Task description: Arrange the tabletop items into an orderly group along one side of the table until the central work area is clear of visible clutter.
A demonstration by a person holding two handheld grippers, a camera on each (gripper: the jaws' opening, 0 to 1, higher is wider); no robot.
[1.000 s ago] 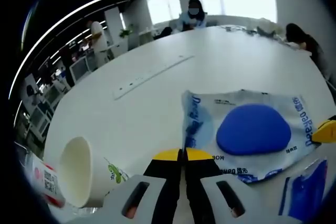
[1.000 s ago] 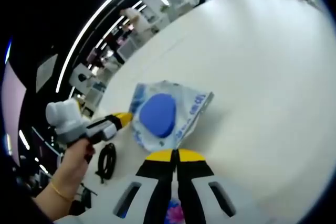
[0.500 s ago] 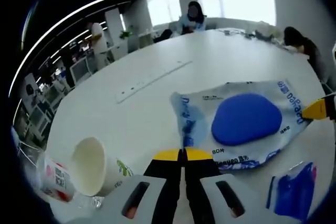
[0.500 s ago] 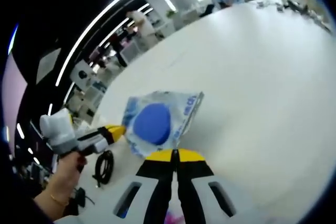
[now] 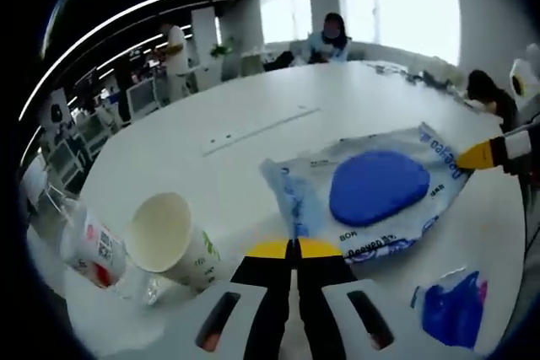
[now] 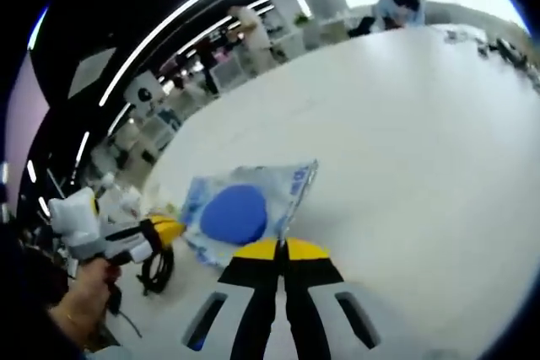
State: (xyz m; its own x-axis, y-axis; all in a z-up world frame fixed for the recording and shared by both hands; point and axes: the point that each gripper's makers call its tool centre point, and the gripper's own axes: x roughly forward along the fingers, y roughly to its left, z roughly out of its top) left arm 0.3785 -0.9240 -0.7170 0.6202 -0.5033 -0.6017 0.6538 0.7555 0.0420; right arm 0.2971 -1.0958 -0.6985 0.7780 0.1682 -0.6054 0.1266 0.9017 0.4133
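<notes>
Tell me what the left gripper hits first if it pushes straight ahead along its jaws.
Most likely the near edge of the plastic bag with the blue disc, just ahead of the left gripper; depth is unclear.

- Your clear plastic packet with the blue oval pad inside (image 5: 377,189) lies flat on the white table (image 5: 253,99).
- Left of the packet, your white paper cup (image 5: 169,238) lies tipped, mouth up.
- A small blue wrapper (image 5: 454,312) sits near the packet.
</notes>
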